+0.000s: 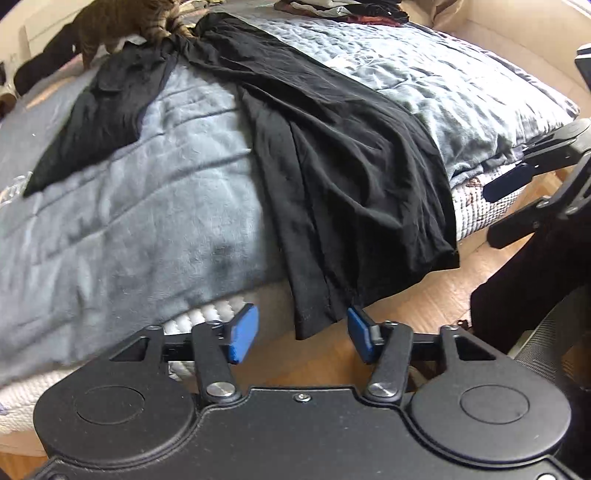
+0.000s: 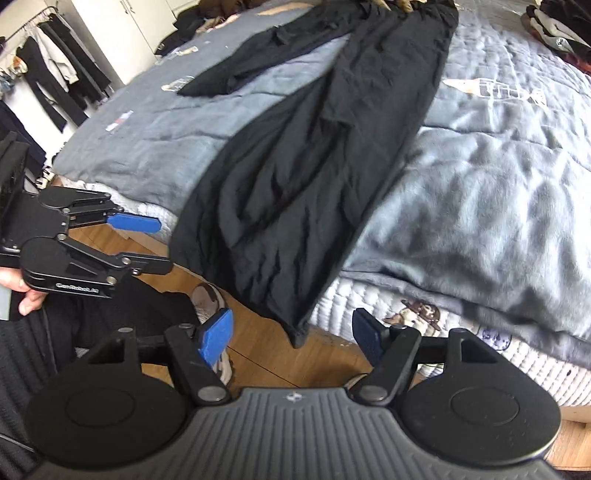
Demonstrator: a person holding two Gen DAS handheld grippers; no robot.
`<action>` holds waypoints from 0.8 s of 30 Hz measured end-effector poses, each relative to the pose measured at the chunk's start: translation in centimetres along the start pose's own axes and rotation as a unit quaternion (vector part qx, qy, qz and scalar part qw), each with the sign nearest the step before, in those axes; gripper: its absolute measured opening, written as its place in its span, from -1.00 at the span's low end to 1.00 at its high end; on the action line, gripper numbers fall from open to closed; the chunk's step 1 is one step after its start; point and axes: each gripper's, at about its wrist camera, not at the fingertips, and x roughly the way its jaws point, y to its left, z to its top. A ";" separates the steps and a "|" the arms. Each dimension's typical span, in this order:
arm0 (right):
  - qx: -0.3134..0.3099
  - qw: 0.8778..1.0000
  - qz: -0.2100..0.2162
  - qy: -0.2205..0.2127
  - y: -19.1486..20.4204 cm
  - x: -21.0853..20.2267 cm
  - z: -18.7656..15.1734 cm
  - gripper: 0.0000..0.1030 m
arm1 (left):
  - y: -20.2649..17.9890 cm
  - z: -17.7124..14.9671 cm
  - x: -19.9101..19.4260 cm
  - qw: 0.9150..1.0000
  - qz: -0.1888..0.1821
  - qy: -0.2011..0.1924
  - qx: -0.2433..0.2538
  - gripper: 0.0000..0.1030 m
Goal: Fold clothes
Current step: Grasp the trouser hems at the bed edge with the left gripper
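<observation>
A pair of black trousers lies across the grey quilt. One leg runs to the bed's near edge and its hem hangs over the side. The other leg splays off to the left. My left gripper is open at the bed edge, the hanging hem between its blue pads. In the right wrist view the same leg ends in a corner that dangles between the fingers of my open right gripper. Each gripper shows in the other's view: right gripper, left gripper.
A tabby cat stands on the trousers' far end. A pile of clothes sits at the back of the bed. A clothes rack stands at the far left. Below are the wood floor, a person's shoe and a mesh chair.
</observation>
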 end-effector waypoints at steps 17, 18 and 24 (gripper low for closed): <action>-0.027 0.997 -0.077 -0.011 2.3 1.2 1.4 0.37 | 2.3 0.2 2.3 0.994 -0.036 0.032 -0.096 -0.12; -0.029 0.997 -0.077 -0.013 2.4 1.2 1.4 0.37 | 2.2 0.2 2.3 0.994 -0.039 0.030 -0.095 -0.13; -0.030 0.996 -0.075 -0.023 2.7 0.7 1.8 0.37 | 2.4 0.6 1.9 0.990 -0.077 0.023 -0.117 -0.95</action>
